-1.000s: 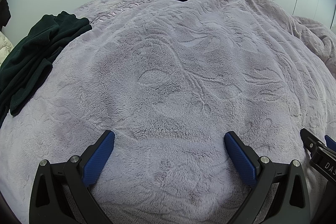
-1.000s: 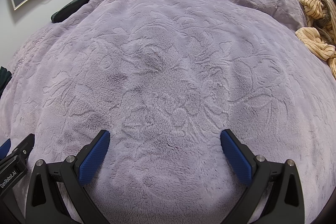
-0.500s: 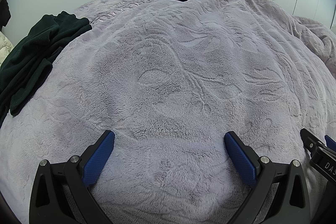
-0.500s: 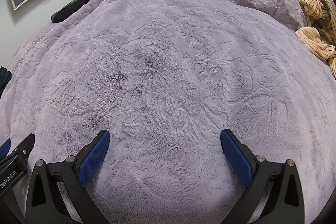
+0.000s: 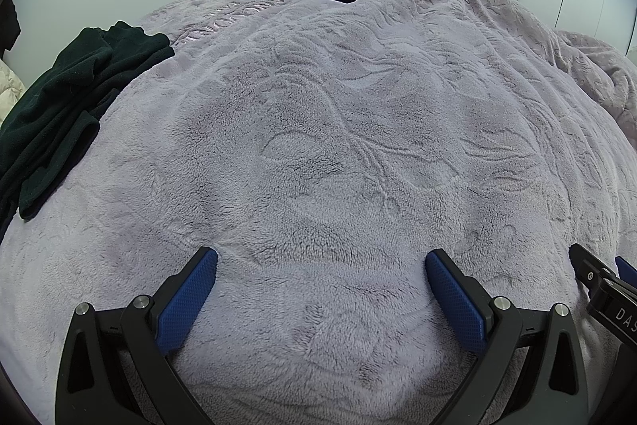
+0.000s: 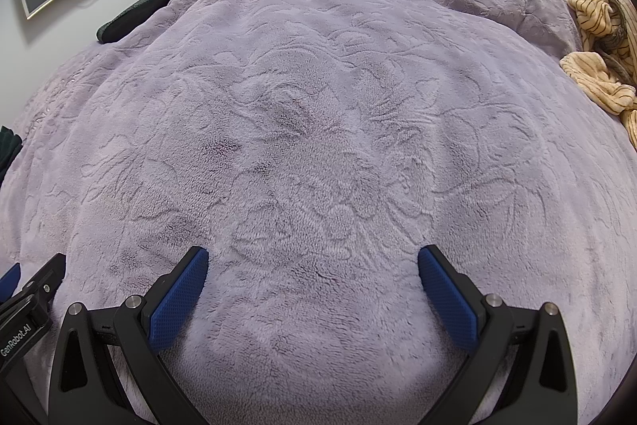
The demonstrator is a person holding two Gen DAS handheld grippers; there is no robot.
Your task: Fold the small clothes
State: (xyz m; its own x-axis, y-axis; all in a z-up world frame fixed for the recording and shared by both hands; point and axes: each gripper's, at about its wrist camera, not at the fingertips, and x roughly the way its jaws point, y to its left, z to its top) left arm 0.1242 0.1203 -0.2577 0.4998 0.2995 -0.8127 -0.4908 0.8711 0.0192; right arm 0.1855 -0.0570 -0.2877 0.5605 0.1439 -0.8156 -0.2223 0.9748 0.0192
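On the bed, both pairs of tongs sit low over the lilac fleece blanket (image 5: 338,146) with nothing between their blue pads: the left tongs (image 5: 321,287) are spread wide and empty, and the right tongs (image 6: 313,283) are spread just as wide and just as empty. No garment lies under either of them, so the coming move turns on which way the clothes lie. The dark green garment (image 5: 59,98) is a crumpled heap at the left edge of the bed, in the left wrist view well to the left of the left tongs and farther off, its long axis running from near-left to far-right along the blanket's edge; only a sliver of it shows at the left margin of the right wrist view. The striped tan garment (image 6: 597,54) is bunched at the far right of the bed, well apart from the right tongs and up to their right (its stripes and folds are too tangled to give a clear long axis). The two tongs are side by side, each showing at the edge of the other's view. By my reading, the left hand is the nearer one to the green heap and the right hand to the tan one, and folding has not yet begun; whichever piece is taken, it would need dragging onto the open middle of the blanket first.
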